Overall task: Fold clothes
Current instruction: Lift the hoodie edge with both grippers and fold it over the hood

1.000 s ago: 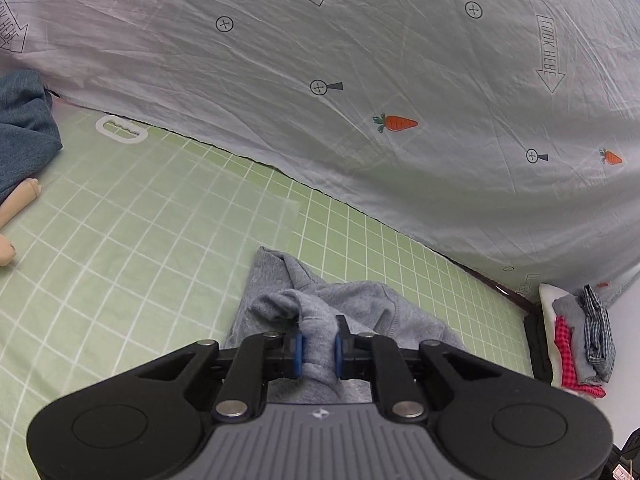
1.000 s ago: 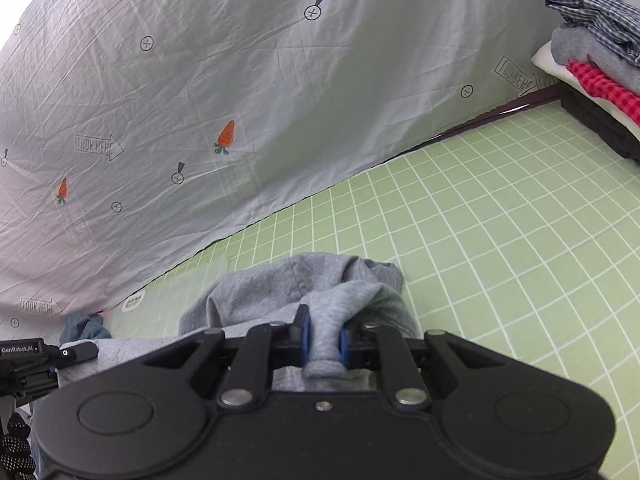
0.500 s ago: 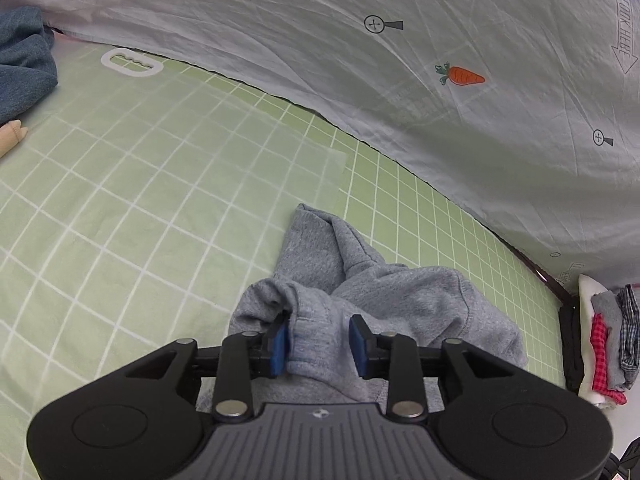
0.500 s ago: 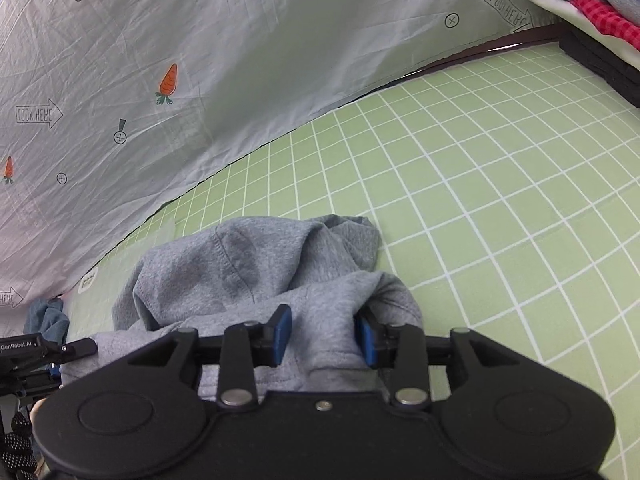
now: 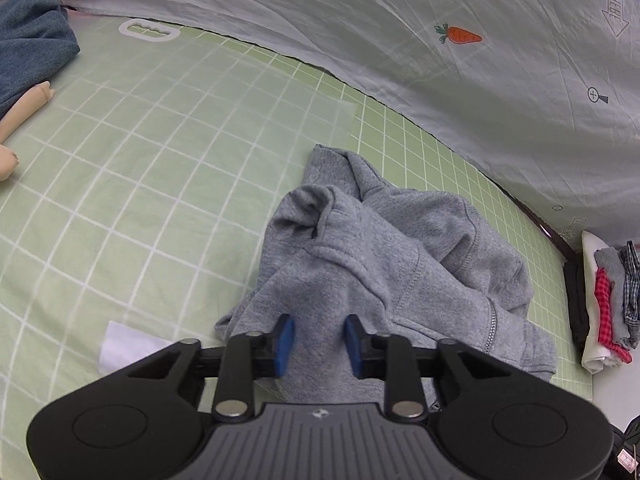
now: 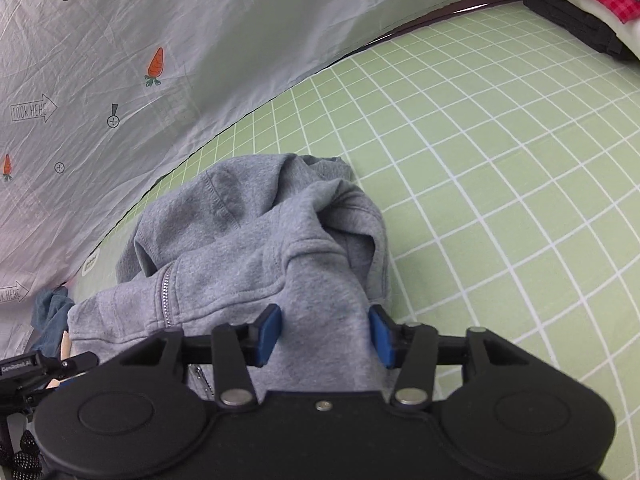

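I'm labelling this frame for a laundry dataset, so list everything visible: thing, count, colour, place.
grey zip hoodie: one, grey, crumpled on the sheet in front of both grippers.
checked sheet: one, light green with white grid, covering the surface.
printed cloth: one, pale grey with carrots and arrows, hanging behind.
blue garment: one, dark blue, far left of the sheet.
white plastic tag: one, white, far edge of the sheet.
white patch: one, white, on the sheet near the left gripper.
clothes stack: one pile, red check, grey, blue plaid, white, at the right.
left gripper: black, blue pads, jaws closing, hoodie fabric between.
right gripper: same, jaws closing, hoodie between.
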The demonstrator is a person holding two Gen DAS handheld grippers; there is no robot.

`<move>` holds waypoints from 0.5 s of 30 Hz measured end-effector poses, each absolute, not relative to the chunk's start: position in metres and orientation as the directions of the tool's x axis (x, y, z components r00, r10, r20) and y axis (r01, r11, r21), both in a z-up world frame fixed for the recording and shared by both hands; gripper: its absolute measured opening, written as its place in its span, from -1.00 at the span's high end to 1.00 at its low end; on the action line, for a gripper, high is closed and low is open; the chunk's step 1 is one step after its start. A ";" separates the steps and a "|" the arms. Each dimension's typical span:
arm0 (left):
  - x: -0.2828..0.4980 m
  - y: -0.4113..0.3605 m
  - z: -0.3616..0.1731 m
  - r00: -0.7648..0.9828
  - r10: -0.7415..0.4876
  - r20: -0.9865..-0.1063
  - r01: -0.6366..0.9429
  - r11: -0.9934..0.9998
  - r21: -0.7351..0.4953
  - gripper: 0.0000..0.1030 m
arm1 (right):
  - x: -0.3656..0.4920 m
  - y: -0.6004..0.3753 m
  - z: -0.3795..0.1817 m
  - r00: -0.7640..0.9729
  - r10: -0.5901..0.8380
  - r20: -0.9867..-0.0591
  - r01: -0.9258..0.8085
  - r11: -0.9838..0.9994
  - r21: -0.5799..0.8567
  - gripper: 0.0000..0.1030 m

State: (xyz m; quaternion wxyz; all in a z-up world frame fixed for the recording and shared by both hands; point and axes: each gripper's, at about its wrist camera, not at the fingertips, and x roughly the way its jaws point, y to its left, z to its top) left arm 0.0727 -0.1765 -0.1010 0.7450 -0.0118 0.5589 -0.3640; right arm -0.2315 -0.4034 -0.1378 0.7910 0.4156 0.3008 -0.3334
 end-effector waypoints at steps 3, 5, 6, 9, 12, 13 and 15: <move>0.073 -0.178 -0.094 0.087 -0.580 -0.810 0.534 0.714 -0.454 0.90 | -0.229 -0.402 -0.129 0.632 -0.266 -0.728 0.746 0.461 0.480 0.80; 0.076 -0.179 -0.088 0.062 -0.617 -0.784 0.523 0.690 -0.501 0.91 | -0.227 -0.405 -0.117 0.668 -0.263 -0.696 0.716 0.482 0.505 0.83; 0.079 -0.181 -0.083 0.044 -0.647 -0.761 0.519 0.666 -0.536 0.91 | -0.226 -0.409 -0.112 0.684 -0.260 -0.682 0.703 0.484 0.521 0.83; 0.091 -0.190 -0.071 0.018 -0.715 -0.699 0.498 0.613 -0.614 0.92 | -0.221 -0.431 -0.099 0.745 -0.247 -0.620 0.654 0.453 0.606 0.83; 0.111 -0.206 -0.058 0.025 -0.761 -0.648 0.467 0.582 -0.666 0.92 | -0.213 -0.467 -0.099 0.795 -0.257 -0.550 0.607 0.366 0.706 0.83; 0.119 -0.211 -0.056 0.036 -0.771 -0.636 0.444 0.582 -0.681 0.92 | -0.210 -0.481 -0.099 0.803 -0.271 -0.531 0.595 0.327 0.734 0.83; 0.139 -0.222 -0.056 0.103 -0.782 -0.615 0.375 0.603 -0.704 0.85 | -0.205 -0.506 -0.104 0.811 -0.312 -0.494 0.572 0.252 0.780 0.82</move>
